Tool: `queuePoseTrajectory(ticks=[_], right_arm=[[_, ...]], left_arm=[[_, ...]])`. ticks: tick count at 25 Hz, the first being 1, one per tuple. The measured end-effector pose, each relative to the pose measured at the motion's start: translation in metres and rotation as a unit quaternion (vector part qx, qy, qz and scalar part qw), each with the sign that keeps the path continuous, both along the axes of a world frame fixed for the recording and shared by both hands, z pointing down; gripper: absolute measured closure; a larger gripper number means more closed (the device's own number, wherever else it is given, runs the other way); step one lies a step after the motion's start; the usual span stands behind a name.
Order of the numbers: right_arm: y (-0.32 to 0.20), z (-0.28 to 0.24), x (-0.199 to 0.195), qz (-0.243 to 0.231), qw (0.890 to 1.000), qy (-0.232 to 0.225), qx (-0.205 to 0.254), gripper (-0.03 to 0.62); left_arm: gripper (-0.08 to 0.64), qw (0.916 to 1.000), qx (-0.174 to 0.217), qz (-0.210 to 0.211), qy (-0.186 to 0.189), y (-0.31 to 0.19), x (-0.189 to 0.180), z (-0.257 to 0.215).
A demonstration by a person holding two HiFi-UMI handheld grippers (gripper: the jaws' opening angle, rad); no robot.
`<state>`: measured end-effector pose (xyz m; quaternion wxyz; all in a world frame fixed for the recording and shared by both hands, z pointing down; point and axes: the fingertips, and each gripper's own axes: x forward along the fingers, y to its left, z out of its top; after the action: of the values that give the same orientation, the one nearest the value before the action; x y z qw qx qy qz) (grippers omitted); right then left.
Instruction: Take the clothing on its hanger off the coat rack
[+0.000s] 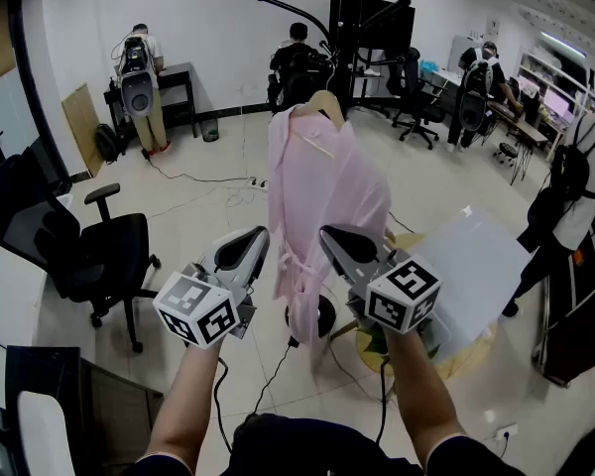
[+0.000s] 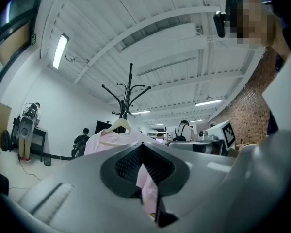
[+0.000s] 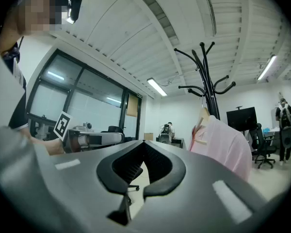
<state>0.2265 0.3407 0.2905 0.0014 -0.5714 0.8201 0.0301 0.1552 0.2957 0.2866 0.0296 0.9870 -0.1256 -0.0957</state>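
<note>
**A:** Where is the clothing?

**B:** The pink garment point(image 1: 322, 186) hangs on its wooden hanger point(image 1: 322, 104) from the coat rack point(image 3: 208, 81), not yet lifted off. The left gripper point(image 1: 261, 237) and right gripper point(image 1: 328, 236) are level just before it, each with jaws pressed together on nothing.

**A:** How to lift it well?

**B:** I'd open one gripper and take the hanger's neck, not the cloth. Raise it until the hook clears the rack's arm, then draw back. The other can steady the cloth against swinging.
</note>
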Motion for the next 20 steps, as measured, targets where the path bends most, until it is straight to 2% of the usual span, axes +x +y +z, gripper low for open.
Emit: queuePoseTrajectory(ticks=[8, 20], right_arm=[[-0.029, -0.001, -0.005, 0.022, 1.000, -0.005, -0.001, 0.591], [-0.076, 0.000, -0.026, 0.081, 0.997, -0.009, -0.004, 0.591]], left_arm=[[0.548, 0.9998, 0.008, 0.019, -0.002, -0.033, -0.007, 0.001], [0.548, 0.9972, -0.002, 0.074, -0.006, -0.090, -0.025, 0.005]])
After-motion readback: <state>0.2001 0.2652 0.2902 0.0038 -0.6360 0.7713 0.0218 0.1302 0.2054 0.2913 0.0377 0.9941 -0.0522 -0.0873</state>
